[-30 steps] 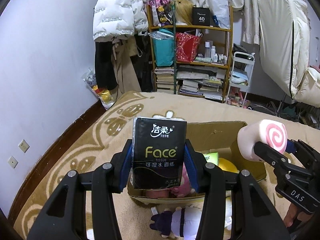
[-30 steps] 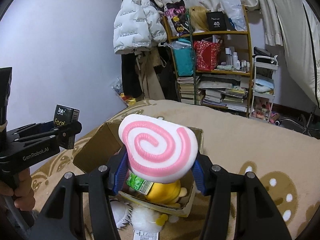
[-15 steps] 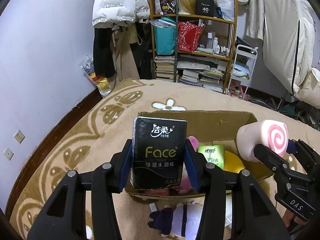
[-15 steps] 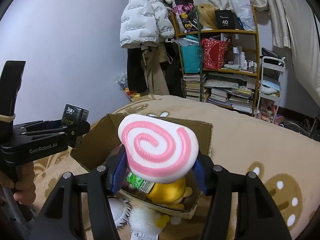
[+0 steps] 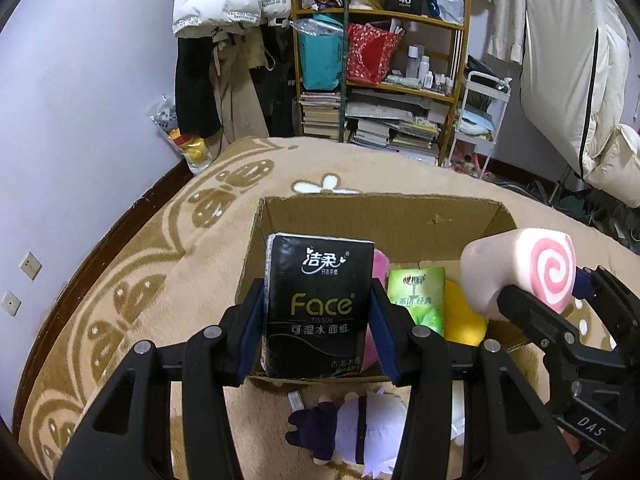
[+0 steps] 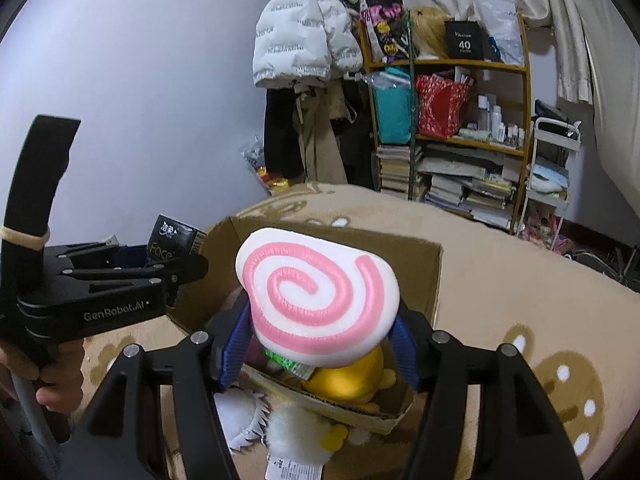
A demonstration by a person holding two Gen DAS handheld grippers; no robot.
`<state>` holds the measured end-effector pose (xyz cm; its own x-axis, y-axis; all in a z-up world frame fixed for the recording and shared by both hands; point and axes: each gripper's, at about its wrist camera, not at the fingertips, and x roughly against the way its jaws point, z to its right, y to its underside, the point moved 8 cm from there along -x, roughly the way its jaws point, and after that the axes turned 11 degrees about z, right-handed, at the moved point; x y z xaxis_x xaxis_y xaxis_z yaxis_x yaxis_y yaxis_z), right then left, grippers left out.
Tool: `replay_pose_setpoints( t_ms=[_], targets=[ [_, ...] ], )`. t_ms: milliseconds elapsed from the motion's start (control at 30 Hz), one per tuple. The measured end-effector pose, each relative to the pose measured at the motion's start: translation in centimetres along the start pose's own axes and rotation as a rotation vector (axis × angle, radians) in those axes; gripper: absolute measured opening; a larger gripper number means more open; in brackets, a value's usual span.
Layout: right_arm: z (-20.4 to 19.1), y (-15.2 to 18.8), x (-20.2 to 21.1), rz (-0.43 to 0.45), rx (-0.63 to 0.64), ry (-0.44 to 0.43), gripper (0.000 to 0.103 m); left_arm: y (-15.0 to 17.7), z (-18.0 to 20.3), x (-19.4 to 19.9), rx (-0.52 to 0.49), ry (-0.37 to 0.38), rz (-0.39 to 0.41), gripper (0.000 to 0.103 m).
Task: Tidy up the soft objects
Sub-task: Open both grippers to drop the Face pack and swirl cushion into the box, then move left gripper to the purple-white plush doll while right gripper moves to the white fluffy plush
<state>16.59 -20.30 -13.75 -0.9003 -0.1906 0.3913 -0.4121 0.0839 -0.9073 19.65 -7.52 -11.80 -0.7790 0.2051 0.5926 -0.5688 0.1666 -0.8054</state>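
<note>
A black "Face" tissue pack (image 5: 320, 272) stands upright between the pads of my left gripper (image 5: 318, 296), which is shut on it just above the near wall of an open cardboard box (image 5: 360, 216). My right gripper (image 6: 320, 324) holds a white squishy toy with a pink swirl (image 6: 316, 300) over the box's right half. Its jaws are opening while the pads still touch the toy's sides. Inside the box lie a green tissue pack (image 5: 418, 300), a yellow plush (image 5: 464, 320) and a pink plush (image 5: 380, 268). The left gripper (image 6: 176, 264) shows at the left of the right wrist view.
A purple-and-white plush doll (image 5: 360, 428) and a fluffy white plush (image 6: 296, 428) lie on the tan rug (image 5: 160, 280) in front of the box. A crowded wooden shelf (image 5: 380, 80), hanging coats (image 5: 224, 40) and a white cart (image 5: 484, 120) line the far wall.
Both grippers have sunk a little and tipped down toward the box, which now fills more of each view. The right jaws stand slightly wider around the swirl toy.
</note>
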Motion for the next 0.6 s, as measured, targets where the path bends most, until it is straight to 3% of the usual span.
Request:
replay_pose_setpoints(
  t_ms=[400, 500, 600],
  targets=[
    [-1.0, 1.3, 0.0, -0.053, 0.024, -0.003, 0.071, 1.0, -0.3, 0.0, -0.014, -0.035, -0.056, 0.061],
    [-1.2, 1.5, 0.0, -0.068, 0.025, -0.005, 0.074, 0.9, -0.5, 0.6, -0.013, -0.042, -0.054, 0.069],
    [-1.3, 1.6, 0.2, -0.075, 0.028, 0.001, 0.079, 1.0, -0.6, 1.1, -0.005, -0.039, -0.062, 0.07]
  ],
)
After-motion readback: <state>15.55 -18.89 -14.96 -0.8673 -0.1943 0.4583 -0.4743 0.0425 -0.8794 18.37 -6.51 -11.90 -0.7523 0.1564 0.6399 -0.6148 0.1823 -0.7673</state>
